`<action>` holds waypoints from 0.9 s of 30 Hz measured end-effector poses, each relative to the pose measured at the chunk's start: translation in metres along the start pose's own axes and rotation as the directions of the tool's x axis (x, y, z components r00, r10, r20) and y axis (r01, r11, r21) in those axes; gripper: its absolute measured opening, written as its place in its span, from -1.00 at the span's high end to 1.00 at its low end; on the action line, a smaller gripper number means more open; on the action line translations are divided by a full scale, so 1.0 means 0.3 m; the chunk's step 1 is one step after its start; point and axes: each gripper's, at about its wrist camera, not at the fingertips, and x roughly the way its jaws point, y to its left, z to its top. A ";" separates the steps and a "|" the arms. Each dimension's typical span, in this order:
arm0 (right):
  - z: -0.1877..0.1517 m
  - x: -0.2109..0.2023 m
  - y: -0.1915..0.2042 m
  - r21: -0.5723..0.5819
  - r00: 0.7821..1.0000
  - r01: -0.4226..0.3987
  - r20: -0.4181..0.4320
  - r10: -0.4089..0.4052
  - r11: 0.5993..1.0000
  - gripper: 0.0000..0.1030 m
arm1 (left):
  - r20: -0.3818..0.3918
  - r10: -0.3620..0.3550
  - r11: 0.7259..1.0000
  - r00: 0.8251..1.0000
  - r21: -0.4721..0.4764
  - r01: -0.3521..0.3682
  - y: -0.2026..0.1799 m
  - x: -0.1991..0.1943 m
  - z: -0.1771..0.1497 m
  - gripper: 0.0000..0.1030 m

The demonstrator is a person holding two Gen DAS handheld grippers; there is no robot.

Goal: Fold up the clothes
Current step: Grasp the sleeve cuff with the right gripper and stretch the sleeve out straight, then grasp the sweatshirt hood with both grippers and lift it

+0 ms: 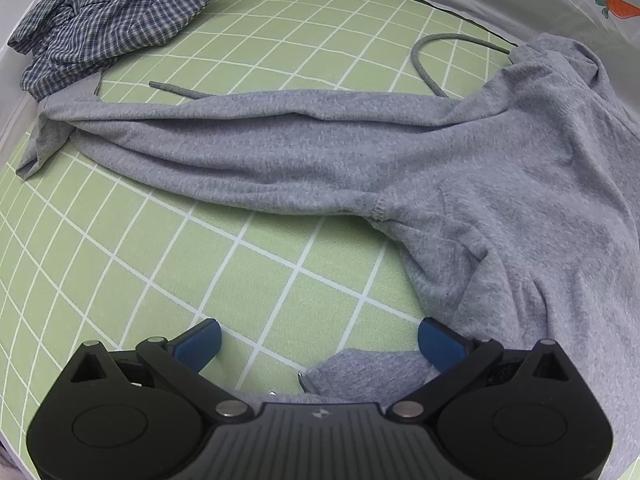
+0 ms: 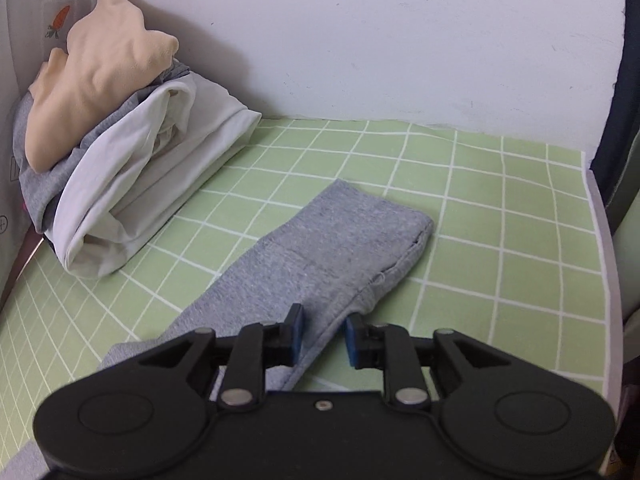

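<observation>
On a green surface (image 1: 280,276) ruled with a white grid, a pair of grey knit sweatpants (image 1: 460,184) lies spread out, one leg stretching toward the left of the left wrist view and its grey drawstring cord (image 1: 424,68) looping loose on the mat beyond the waistband. At the far left corner a crumpled blue-and-white checked shirt (image 1: 116,20) sits bunched, its edge touching the end of the sweatpants leg. The left gripper (image 1: 318,344) hovers low over the mat with its blue-padded fingers (image 1: 200,344) spread wide, released and holding nothing, a fold of the grey fabric lying just under and beside the right-hand pad. From the right wrist view, the other leg of the sweatpants (image 2: 320,248) runs across the grid to its hemmed cuff, and the right gripper (image 2: 322,336) straddles its near edge, the blue pads (image 2: 296,332) apart with the cloth between them but not pinched. Against the white wall (image 2: 400,40) at the left stands a stack of folded clothes (image 2: 120,168): white cloth at the bottom, grey in the middle, a cream garment (image 2: 96,80) slumped on top. A carrot sticker (image 2: 60,20) shows on the panel beside the stack
</observation>
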 end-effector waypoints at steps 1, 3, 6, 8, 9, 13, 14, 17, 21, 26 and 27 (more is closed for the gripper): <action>-0.006 -0.009 0.001 -0.009 1.000 0.013 0.001 -0.013 1.000 0.27 | -0.002 -0.001 1.000 1.000 0.003 0.001 0.000 0.000 0.001 -1.00; -0.023 -0.054 0.018 -0.031 0.998 0.045 0.034 -0.044 0.999 -0.34 | -0.008 -0.003 1.000 1.000 0.005 0.003 0.005 0.000 0.003 -1.00; -0.066 -0.133 0.051 -0.091 0.999 0.018 0.052 -0.013 0.996 -0.62 | 0.019 -0.015 1.000 1.000 -0.027 0.015 0.047 -0.035 -0.009 -1.00; -0.099 -0.189 0.075 -0.138 0.998 -0.016 0.056 0.024 0.990 -0.72 | 0.062 -0.031 0.999 0.998 -0.037 0.034 0.081 -0.078 -0.023 -1.00; -0.115 -0.216 0.086 -0.162 0.997 -0.033 0.057 0.043 0.986 -0.80 | 0.084 -0.039 0.998 0.996 -0.036 0.042 0.096 -0.101 -0.030 -1.00; -0.194 -0.309 0.135 -0.248 0.991 -0.120 0.023 0.130 0.961 -0.94 | 0.149 -0.085 0.996 0.985 -0.002 0.086 0.140 -0.188 -0.056 -0.99; -0.221 -0.326 0.153 -0.260 0.988 -0.148 0.000 0.154 0.954 -0.95 | 0.162 -0.100 0.995 0.982 0.011 0.099 0.147 -0.207 -0.061 -0.99; -0.308 -0.382 0.213 -0.300 0.974 -0.229 -0.066 0.219 0.926 -0.96 | 0.182 -0.127 0.991 0.975 0.071 0.116 0.146 -0.249 -0.079 -0.99; -0.445 -0.465 0.305 -0.377 0.948 -0.318 -0.151 0.281 0.870 -0.96 | 0.178 -0.115 0.986 0.977 0.138 0.091 0.140 -0.259 -0.100 -0.99; -0.585 -0.549 0.398 -0.426 0.913 -0.404 -0.236 0.332 0.809 -0.96 | 0.150 -0.173 0.976 0.973 0.160 0.149 0.155 -0.262 -0.107 -0.99; -0.607 -0.562 0.416 -0.435 0.907 -0.418 -0.250 0.340 0.797 -0.96 | 0.152 -0.191 0.972 0.970 0.166 0.166 0.151 -0.263 -0.097 -0.99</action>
